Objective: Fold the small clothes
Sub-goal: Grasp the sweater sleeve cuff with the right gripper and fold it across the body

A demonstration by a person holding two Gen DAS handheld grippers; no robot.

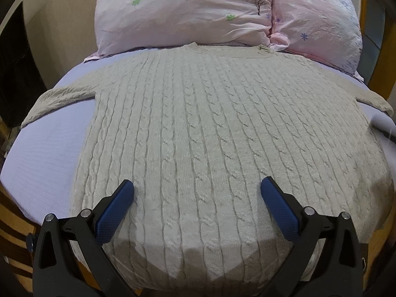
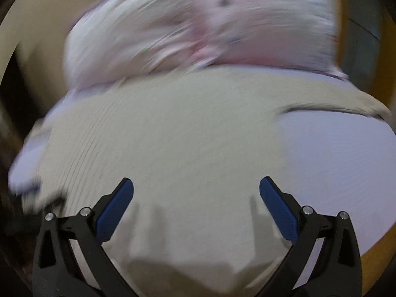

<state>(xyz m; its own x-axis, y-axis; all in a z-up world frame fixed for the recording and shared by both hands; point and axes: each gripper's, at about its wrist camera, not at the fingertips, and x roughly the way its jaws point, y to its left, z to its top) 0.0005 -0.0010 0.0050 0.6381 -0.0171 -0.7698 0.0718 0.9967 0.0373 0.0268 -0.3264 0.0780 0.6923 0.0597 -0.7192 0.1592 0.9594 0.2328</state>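
A cream cable-knit sweater [image 1: 198, 123] lies spread flat on the lilac bed sheet [image 1: 44, 148], collar toward the pillows, one sleeve out to the left [image 1: 57, 99] and one to the right [image 1: 371, 101]. My left gripper [image 1: 197, 188] is open and empty, hovering over the sweater's lower hem area. The right wrist view is motion-blurred. It shows the sweater [image 2: 160, 148] with bare sheet [image 2: 334, 160] to its right. My right gripper [image 2: 196, 188] is open and empty above the sweater's lower part.
Two pink flowered pillows [image 1: 185, 12] lie at the head of the bed, just behind the collar. The wooden bed frame [image 1: 14, 222] shows at the lower left and the right edge. A dark doorway is at far left.
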